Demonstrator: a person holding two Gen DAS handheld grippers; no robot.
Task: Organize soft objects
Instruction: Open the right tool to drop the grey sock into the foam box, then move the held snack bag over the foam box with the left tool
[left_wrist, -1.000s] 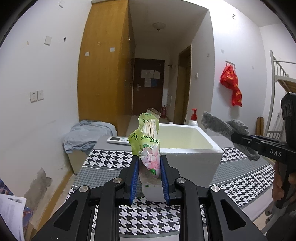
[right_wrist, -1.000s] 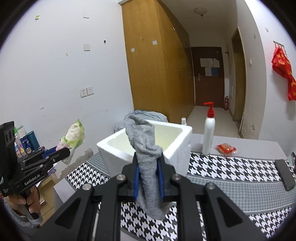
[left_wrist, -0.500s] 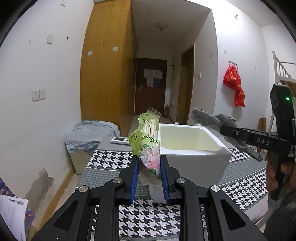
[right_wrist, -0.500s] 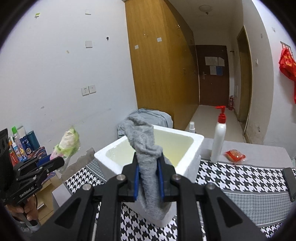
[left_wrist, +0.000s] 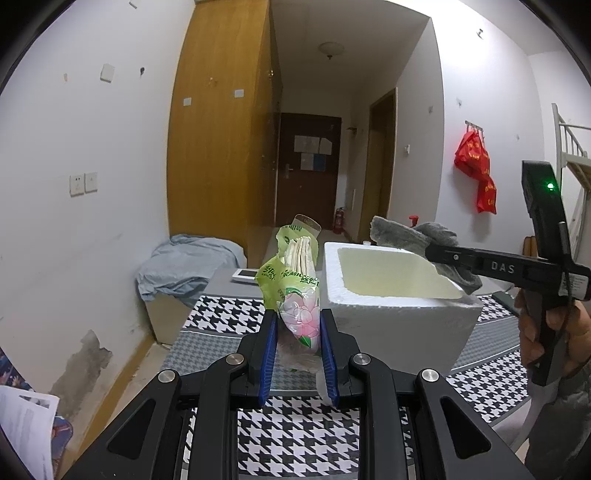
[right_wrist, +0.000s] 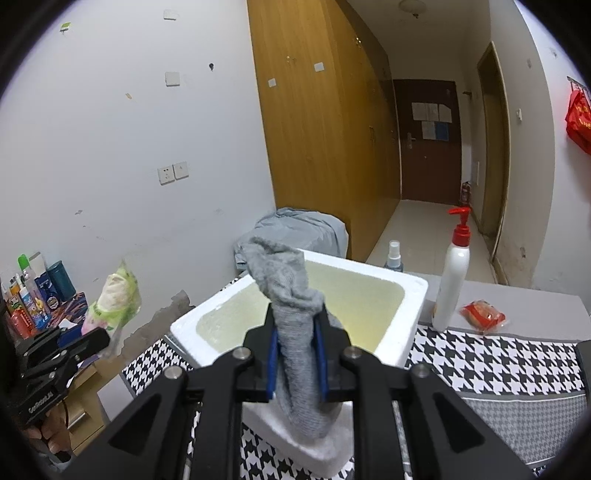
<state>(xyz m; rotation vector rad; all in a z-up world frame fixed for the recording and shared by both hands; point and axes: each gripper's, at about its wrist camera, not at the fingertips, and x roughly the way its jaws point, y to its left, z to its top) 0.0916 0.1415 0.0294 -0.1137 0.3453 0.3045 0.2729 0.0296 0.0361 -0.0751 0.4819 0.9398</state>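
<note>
Left tool (left_wrist: 297, 325) clenched on a green and pink tissue pack (left_wrist: 295, 280), pack upright between the blue pads, upper end torn open with white tissues showing, lower end sticking out below the fingers. Held above the near left part of the table (left_wrist: 295, 432), the one with the black-and-white houndstooth cloth, just left of the white foam box (left_wrist: 399, 314) and outside it. Right tool (right_wrist: 297, 354) clenched on a grey sock (right_wrist: 291, 314), bunched top rising above the pads, lower part hanging down between the black fingers. In the left wrist view, sock over the right rim of the box, partly draped past its right edge, tool body reaching in from the right with a hand (left_wrist: 554, 332) on its grip and a green light lit on top. Box open, pale yellow inside, standing on the cloth. Beyond the box to the right, a white pump bottle (right_wrist: 452, 280) with a red top, upright; just left of it a small spray bottle (right_wrist: 393, 254), and to the right a small red packet (right_wrist: 482, 315) lying on the grey strip of the table. Light blue cloth (left_wrist: 188, 266) heaped over a low unit at the far left, beside the wooden wardrobe (left_wrist: 221, 147). Bottles and cans (right_wrist: 33, 295) crowded at the far left in the right wrist view.
</note>
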